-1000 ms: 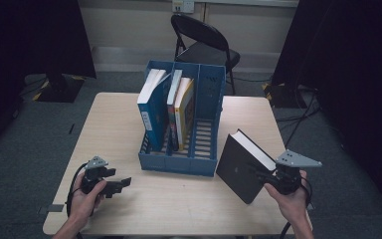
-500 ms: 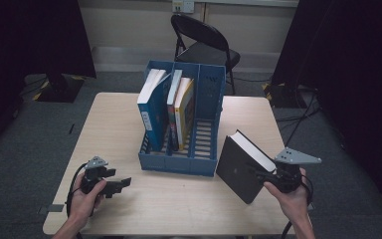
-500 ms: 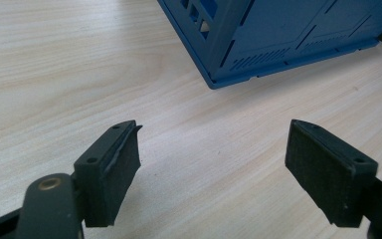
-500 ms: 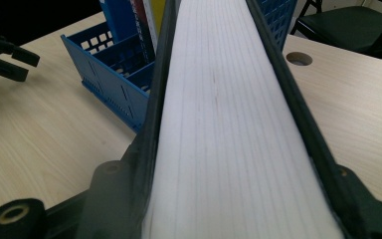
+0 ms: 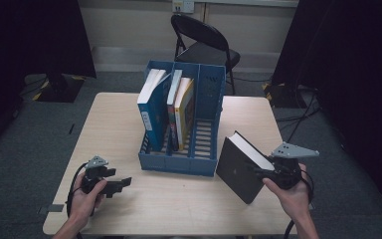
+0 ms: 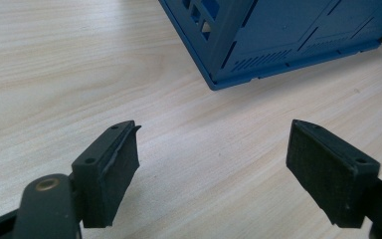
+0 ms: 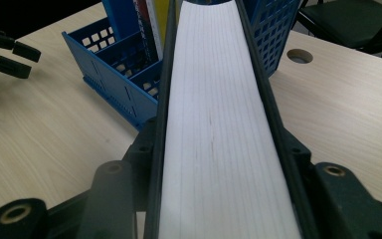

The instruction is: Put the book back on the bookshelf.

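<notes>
Now right gripper (image 5: pixel 258 173) clamps black book (image 5: pixel 238 169), tilted beside blue file rack (image 5: pixel 179 162).

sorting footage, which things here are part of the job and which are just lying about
In the job:
black book, clamped in the right claw
blue file rack, rightmost slot free

Lying about:
three shelved books
left claw, open
folding chair

Left hand-held gripper (image 6: pixel 214 167) gapes above table (image 6: pixel 54 64), near blue rack (image 6: pixel 288 35).

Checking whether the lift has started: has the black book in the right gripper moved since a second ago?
No. The black book sits at the same spot beside the blue file rack.
</notes>
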`<state>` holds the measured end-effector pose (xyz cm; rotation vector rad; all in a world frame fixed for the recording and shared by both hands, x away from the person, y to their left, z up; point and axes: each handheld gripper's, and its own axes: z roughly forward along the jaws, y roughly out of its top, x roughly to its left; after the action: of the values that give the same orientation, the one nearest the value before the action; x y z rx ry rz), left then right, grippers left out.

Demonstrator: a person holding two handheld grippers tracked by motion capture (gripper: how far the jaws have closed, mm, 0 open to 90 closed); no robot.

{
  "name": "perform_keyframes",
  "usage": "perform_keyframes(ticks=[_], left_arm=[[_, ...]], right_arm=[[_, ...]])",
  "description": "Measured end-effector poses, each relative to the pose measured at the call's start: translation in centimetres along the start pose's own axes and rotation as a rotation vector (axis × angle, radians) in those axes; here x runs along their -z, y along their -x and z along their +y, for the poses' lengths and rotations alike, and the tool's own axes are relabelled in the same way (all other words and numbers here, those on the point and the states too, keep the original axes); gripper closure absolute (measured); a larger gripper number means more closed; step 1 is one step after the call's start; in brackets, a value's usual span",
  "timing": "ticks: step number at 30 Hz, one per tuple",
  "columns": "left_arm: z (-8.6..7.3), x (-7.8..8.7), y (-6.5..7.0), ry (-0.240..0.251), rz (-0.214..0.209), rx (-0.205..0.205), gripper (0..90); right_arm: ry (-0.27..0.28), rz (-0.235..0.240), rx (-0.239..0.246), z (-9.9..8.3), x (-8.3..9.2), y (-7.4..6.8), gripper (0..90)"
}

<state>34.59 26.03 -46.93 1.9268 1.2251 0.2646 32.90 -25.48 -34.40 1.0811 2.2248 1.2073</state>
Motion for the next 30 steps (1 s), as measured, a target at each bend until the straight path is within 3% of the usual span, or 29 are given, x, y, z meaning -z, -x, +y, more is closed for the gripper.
perform_keyframes(ticks=[14,18,20,21,22,25,26,27,28,29,30], left_arm=[[0.0,0.0,-0.2,-0.005,-0.001,0.009,19.3],[0.0,0.0,-0.2,-0.004,0.003,0.013,19.3],[0.0,0.0,-0.2,-0.006,-0.002,0.009,19.3],[0.0,0.0,-0.2,-0.006,-0.002,0.009,19.3],[0.0,0.0,-0.2,-0.006,-0.002,0.009,19.3],[0.0,0.0,-0.2,-0.006,-0.002,0.012,19.2],[0.0,0.0,-0.2,-0.006,-0.002,0.012,19.3],[0.0,0.0,-0.2,-0.006,0.0,0.012,19.3],[0.0,0.0,-0.2,-0.006,0.0,0.012,19.3],[0.0,0.0,-0.2,-0.005,0.0,0.013,19.3],[0.0,0.0,-0.2,-0.005,0.0,0.013,19.3]], right_arm=[[-0.113,0.003,0.025,2.2,-0.4,0.1,50.1],[-0.143,0.023,0.014,2.7,-0.7,0.4,49.3],[-0.172,0.014,0.026,3.3,-1.0,0.4,49.2],[-0.213,0.018,0.03,3.8,-1.4,0.3,49.5],[-0.213,0.018,0.03,3.8,-1.4,0.3,49.5],[-0.296,0.018,0.036,4.7,-2.1,0.2,49.9],[-0.296,0.018,0.036,4.7,-2.1,0.2,49.9],[-0.346,0.016,0.037,5.0,-2.4,0.2,49.9],[-0.346,0.016,0.037,5.0,-2.4,0.2,49.9],[-0.388,0.023,0.041,5.1,-2.9,0.1,49.6],[-0.388,0.023,0.041,5.1,-2.9,0.1,49.6]])
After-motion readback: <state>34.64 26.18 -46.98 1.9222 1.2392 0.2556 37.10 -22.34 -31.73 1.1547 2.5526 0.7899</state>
